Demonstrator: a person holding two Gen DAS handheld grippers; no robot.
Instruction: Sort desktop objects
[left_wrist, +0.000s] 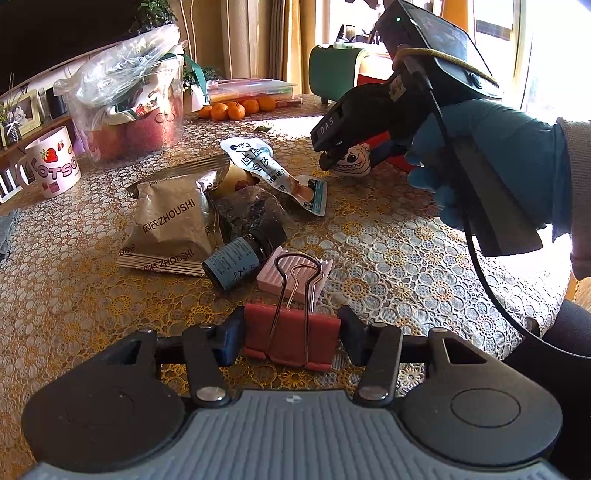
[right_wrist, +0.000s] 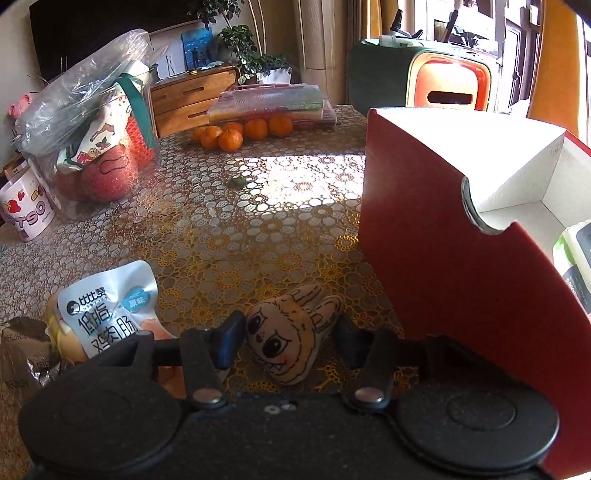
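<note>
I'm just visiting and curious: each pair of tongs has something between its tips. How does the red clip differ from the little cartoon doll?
The binder clip is hard, red and boxy, with wire handles pointing away from the tongs; the doll is soft, pale and rounded, with a drawn face. The clip fills the gap in the left tongs, touching both tips; the doll touches the right tongs' left tip, with space at the other. Both lie on the lace tablecloth.

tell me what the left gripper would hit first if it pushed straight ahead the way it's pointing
The left gripper already has the red binder clip between its fingers. Straight beyond it, probably the pink ribbed block next, with the dark bottle just left of that line.
</note>
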